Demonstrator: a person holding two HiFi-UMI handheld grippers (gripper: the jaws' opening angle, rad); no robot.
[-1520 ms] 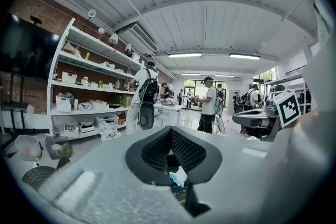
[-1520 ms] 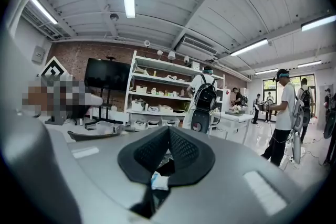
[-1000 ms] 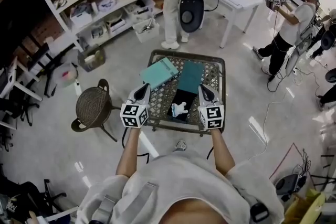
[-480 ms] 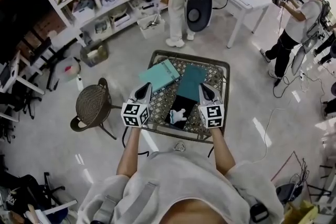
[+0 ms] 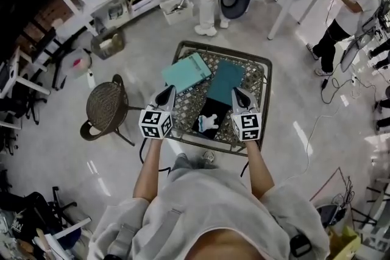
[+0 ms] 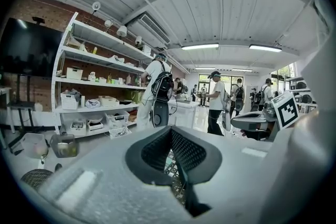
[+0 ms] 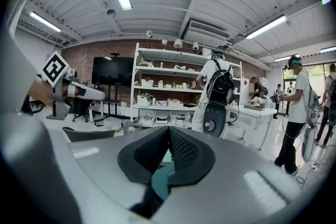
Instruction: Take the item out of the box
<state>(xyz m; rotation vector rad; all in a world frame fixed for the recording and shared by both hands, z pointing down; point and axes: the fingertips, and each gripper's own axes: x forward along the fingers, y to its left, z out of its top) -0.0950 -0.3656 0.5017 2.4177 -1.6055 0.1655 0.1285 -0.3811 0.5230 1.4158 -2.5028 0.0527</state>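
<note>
Standing over a lattice table, left tool and right tool held out nearly level on either side of the open black box. Both clenched shut, gripping nothing. Inside the box, toward the near edge of the table: the white item, not yet taken out. Just beyond the box, a dark teal lid; at the far left of the table, a lighter teal box. Flanking the box this way probably to line up before reaching in; a tool to be opened first, by this judgement.

Given by the head view alone: box, item, both teal pieces, and a wicker stool left of the table. Given by the left gripper view alone: left tool with pads meeting at the tips, a sliver of lattice below. By the right gripper view: right tool likewise closed, a strip of teal, likely the dark teal lid, under the pads. Item hidden behind the tool bodies in both.
</note>
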